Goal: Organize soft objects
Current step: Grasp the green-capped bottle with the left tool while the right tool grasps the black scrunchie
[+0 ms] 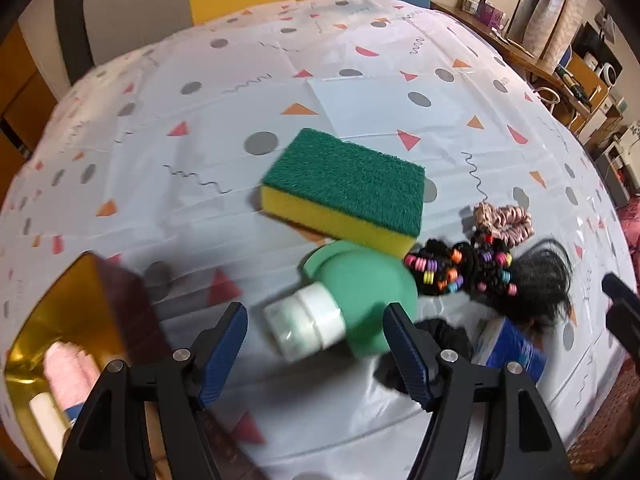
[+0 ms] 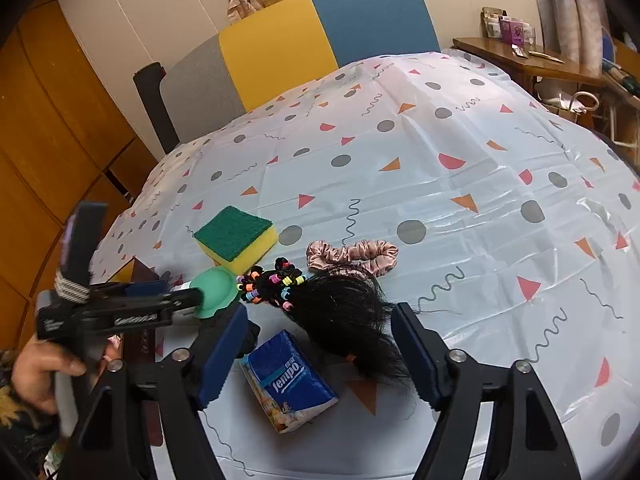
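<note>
Left gripper (image 1: 316, 330), jaws spread wide, poised over a green squeeze bottle (image 1: 360, 300) lying on its side, white cap toward the camera; pads clear of it, nothing held. Right gripper (image 2: 320, 350), equally wide and empty, above a blue tissue pack (image 2: 288, 380) and a black hair tuft (image 2: 352, 320). A gold-lined box (image 1: 72, 320) at the left table edge already holds a pink soft item (image 1: 68, 372). Remaining on the tablecloth (image 2: 460, 184): sponge (image 1: 344, 188), beaded hair ties (image 1: 460, 268), pink scrunchie (image 2: 352, 254). Sorting appears early.
</note>
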The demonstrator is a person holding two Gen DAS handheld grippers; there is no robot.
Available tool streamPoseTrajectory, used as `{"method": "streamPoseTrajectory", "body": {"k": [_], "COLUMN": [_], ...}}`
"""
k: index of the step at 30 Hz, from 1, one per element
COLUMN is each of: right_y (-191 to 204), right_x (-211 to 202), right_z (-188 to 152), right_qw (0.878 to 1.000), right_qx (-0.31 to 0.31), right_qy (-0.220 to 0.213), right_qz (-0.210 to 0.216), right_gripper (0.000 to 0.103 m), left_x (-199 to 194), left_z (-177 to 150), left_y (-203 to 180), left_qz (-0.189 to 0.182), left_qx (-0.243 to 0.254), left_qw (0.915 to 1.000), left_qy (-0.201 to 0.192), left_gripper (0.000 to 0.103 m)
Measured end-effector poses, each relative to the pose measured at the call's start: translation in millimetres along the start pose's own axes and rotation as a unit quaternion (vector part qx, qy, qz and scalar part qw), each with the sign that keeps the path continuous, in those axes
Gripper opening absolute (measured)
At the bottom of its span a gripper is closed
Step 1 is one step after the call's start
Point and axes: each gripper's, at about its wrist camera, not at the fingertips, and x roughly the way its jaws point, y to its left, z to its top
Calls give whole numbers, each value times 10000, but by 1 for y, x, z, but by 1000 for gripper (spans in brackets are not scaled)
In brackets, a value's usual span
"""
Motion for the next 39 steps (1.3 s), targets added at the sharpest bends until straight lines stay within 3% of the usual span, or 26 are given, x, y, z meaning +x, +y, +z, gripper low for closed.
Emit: {"method": "streamPoseTrajectory", "body": {"k": [2,6,8,13,23,33,39], "right_y": [0,-1,-1,-1,8,57,95], "right_x": [1,3,4,3,7,18,43], "right_z": [1,1,0,1,-3,-22,-25], "right_qw": [10000,10000,10000,10000,9995,9885,9795], "right_qx": [23,15,7,-15,-261,-1260,-1751], "right_qy": [17,57,69,51,152,475,685], "right_qz": [18,3,-5,-17,102,688,727], "right_gripper": [77,77,77,77,77,75,75], "left_x": [8,22,25,15,-28,-99,-132], "left_z": [5,9,6,-12,-45,-84,-114], "left_y": [0,-5,-8,-14,13,13,26], "left_qz": [-234,-673,-873,-824,-722,-896,-973], "left_qx": [-51,-186,-240,-326,-941,-911,-1069], "left_qw": [9997,9969,9950,9959,9923,9855,9798], "left_qy": [99,361,426,162,-355,-1116,-1384], "left_gripper": [78,76,57,50,50,50,50]}}
